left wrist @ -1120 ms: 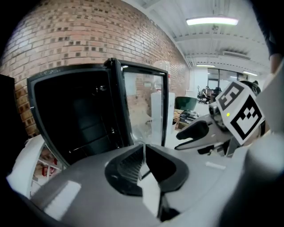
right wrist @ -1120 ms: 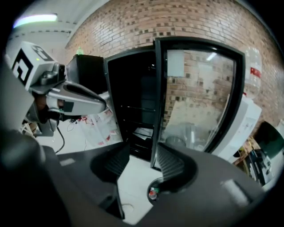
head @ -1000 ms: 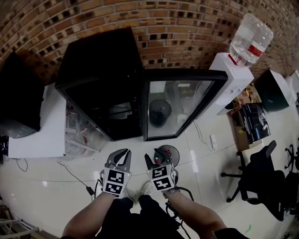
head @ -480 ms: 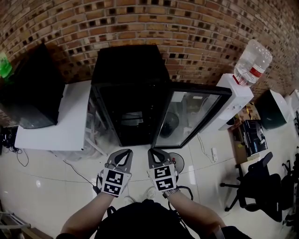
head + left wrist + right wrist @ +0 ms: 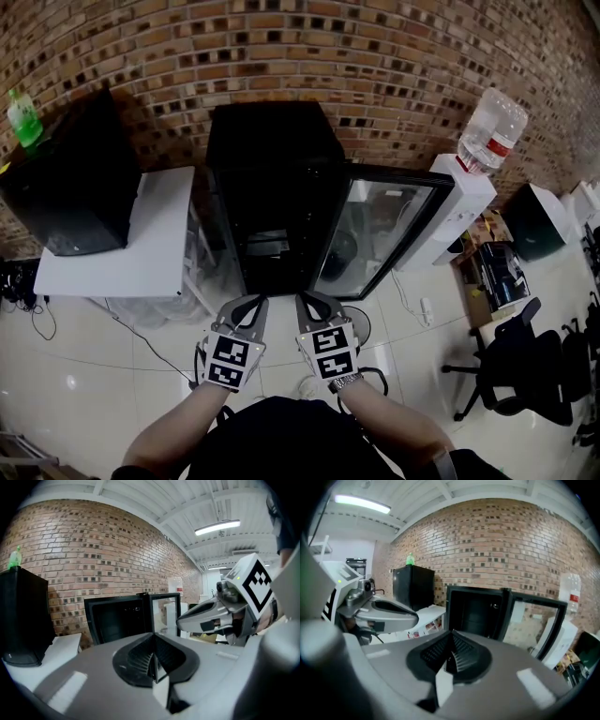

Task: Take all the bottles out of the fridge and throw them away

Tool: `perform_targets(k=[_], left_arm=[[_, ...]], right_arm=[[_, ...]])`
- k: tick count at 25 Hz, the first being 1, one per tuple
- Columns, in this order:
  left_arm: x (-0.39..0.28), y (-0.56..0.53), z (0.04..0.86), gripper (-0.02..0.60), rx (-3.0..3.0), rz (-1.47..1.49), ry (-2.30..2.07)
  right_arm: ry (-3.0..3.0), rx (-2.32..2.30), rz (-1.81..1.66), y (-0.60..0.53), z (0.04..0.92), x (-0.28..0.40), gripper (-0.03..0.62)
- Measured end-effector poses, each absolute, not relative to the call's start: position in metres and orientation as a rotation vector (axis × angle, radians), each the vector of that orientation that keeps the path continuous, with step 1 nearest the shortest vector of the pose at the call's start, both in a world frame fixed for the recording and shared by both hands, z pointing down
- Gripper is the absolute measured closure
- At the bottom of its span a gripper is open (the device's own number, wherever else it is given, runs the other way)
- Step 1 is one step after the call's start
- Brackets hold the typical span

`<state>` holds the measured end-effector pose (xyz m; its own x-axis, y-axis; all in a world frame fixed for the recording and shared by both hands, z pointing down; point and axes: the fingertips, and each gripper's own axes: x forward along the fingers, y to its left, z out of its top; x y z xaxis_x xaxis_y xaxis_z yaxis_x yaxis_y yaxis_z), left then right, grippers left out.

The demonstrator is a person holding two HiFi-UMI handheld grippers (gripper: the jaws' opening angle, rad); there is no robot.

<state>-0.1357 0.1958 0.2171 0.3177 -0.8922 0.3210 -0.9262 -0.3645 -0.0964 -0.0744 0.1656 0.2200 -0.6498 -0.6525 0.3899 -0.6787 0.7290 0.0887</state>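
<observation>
Straight ahead at twelve o'clock, inside the open fridge (image 5: 270,202), no bottles discernible in the dark; left gripper (image 5: 247,303) and right gripper (image 5: 308,301) both pressed together, empty; probably light, slick plastic, best pinched mid-body.

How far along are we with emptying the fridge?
Done: the glass door of the fridge stands open. In hand: nothing. The left gripper and right gripper are both shut and empty, held in front of the fridge. Left: everything from reaching in onward. The interior is too dark to show any bottles. A green bottle stands on the black cabinet at the left, outside the fridge.
</observation>
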Motion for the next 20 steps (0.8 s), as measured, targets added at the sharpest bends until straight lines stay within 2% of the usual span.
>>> perform_targets(k=[20], left_arm=[[-0.138, 0.223, 0.193, 0.577, 2.520, 0.460, -1.727]], right_arm=[[-2.560, 1.025, 0.031, 0.204, 0.194, -0.088, 0.592]])
